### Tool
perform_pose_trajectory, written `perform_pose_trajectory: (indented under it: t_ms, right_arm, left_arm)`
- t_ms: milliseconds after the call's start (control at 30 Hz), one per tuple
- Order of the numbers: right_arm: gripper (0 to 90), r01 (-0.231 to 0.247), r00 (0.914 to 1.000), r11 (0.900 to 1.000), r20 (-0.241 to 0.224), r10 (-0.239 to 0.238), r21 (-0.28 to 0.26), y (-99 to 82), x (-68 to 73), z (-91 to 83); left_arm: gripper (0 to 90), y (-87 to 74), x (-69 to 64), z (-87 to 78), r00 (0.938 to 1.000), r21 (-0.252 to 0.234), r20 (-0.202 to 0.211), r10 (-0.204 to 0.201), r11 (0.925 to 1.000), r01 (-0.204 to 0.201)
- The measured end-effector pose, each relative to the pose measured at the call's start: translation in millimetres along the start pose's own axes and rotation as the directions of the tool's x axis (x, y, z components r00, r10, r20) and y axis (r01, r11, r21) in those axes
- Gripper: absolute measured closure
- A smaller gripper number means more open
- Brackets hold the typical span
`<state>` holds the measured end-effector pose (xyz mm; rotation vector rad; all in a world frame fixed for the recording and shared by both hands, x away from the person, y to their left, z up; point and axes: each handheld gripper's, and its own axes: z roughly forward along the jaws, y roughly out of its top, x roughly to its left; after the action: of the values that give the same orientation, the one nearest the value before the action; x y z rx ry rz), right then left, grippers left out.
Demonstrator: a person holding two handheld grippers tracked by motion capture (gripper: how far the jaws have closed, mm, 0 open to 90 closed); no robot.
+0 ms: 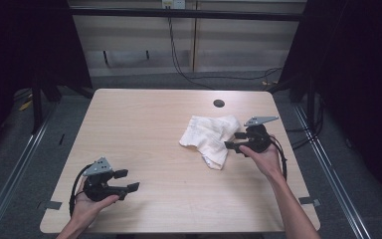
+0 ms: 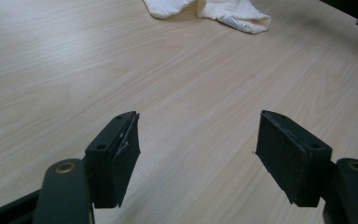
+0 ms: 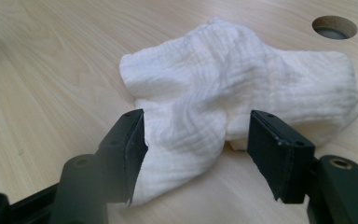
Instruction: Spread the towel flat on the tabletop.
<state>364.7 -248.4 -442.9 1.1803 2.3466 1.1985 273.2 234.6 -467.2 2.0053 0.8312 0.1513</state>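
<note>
No text, label, brand, number or sign can be read anywhere in these pictures (the small pale fittings on the back wall in the high view are too small to make out).
</note>
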Motion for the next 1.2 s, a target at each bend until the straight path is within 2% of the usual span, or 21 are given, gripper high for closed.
perform_pose_trajectory:
  t_ms: [100, 167, 233, 367, 433, 500, 567, 600, 700, 800, 867, 933, 967, 1067, 1133, 1200]
  right_arm:
    - [35.9, 0.003, 1.0000, 0.9999, 0.000, -0.003, 0.012, 5.1, -2.7, 6.6]
    - [35.4, 0.020, 0.9995, 0.9988, 0.025, -0.021, 0.045, 11.3, -7.5, 12.4]
    - [34.4, -0.002, 0.9998, 0.9994, 0.021, 0.001, 0.035, 17.6, -14.0, 17.2]
    - [31.6, -0.006, 0.9995, 0.9988, 0.032, 0.004, 0.050, 25.7, -23.0, 28.7]
    - [29.5, -0.021, 0.9990, 0.9991, 0.040, 0.019, 0.038, 25.7, -27.9, 33.6]
    - [28.8, -0.054, 0.9983, 0.9983, 0.024, 0.054, 0.022, 22.3, -34.5, 39.7]
    - [26.5, -0.076, 0.9968, 0.9960, 0.028, 0.074, 0.047, 17.5, -39.2, 48.4]
    - [26.9, -0.082, 0.9966, 0.9955, 0.010, 0.082, 0.047, 15.2, -40.7, 52.4]
    - [27.0, -0.075, 0.9971, 0.9948, 0.000, 0.076, 0.069, 9.7, -38.6, 64.2]
    - [31.1, -0.066, 0.9978, 0.9914, 0.009, 0.065, 0.113, 2.7, -36.0, 76.6]
    - [33.8, -0.076, 0.9968, 0.9910, 0.031, 0.073, 0.110, -2.2, -34.4, 81.9]
    - [39.2, -0.060, 0.9972, 0.9938, 0.050, 0.055, 0.094, -4.4, -31.9, 83.2]
    - [42.2, -0.051, 0.9965, 0.9937, 0.071, 0.044, 0.100, -4.4, -29.8, 83.1]
    - [53.1, -0.019, 0.9958, 0.9932, 0.091, 0.009, 0.115, -5.4, -25.8, 81.9]
    - [62.6, -0.017, 0.9962, 0.9926, 0.087, 0.006, 0.120, -6.1, -25.0, 79.8]
    - [68.0, -0.017, 0.9972, 0.9939, 0.074, 0.009, 0.109, -8.4, -24.7, 78.3]
  left_arm:
    - [29.7, 1.5, 1.4, 1.9, 1.0000, 0.000, -0.002, -0.010, 1.0000, 0.010]
    - [29.7, 2.9, 1.1, 4.8, 1.0000, 0.000, -0.002, -0.009, 1.0000, 0.009]
    - [29.8, 3.9, 0.0, 7.5, 1.0000, 0.009, 0.007, -0.001, 1.0000, 0.001]
    - [30.2, 4.5, -3.2, 9.3, 0.9997, 0.021, 0.014, 0.019, 0.9996, -0.019]
    - [30.1, 5.7, -4.1, 10.0, 0.9998, 0.014, 0.014, 0.011, 0.9998, -0.011]
    - [30.1, 6.7, -4.9, 10.6, 0.9997, 0.014, 0.018, 0.018, 0.9997, -0.018]
    - [30.1, 6.6, -5.9, 10.6, 0.9996, 0.012, 0.021, 0.021, 0.9997, -0.021]
    - [30.1, 6.4, -6.3, 10.5, 0.9996, 0.011, 0.020, 0.022, 0.9997, -0.022]
    - [30.0, 6.4, -5.3, 10.2, 0.9996, 0.010, 0.021, 0.020, 0.9997, -0.021]
    - [30.1, 6.1, -5.0, 10.3, 0.9997, 0.012, 0.023, 0.011, 0.9999, -0.011]
    - [30.1, 6.1, -3.9, 11.4, 0.9993, 0.012, 0.038, 0.000, 0.9999, -0.001]
    - [30.1, 6.2, -4.6, 12.6, 0.9994, 0.018, 0.034, 0.010, 0.9998, -0.010]
    - [30.1, 6.2, -5.0, 12.8, 0.9994, 0.020, 0.034, 0.009, 0.9998, -0.010]
    - [30.1, 6.2, -5.4, 12.6, 0.9994, 0.019, 0.031, 0.013, 0.9997, -0.014]
    - [30.1, 6.2, -5.8, 12.6, 0.9996, 0.020, 0.027, 0.012, 0.9997, -0.013]
    - [30.1, 6.2, -6.2, 13.1, 0.9995, 0.018, 0.029, 0.010, 0.9998, -0.010]
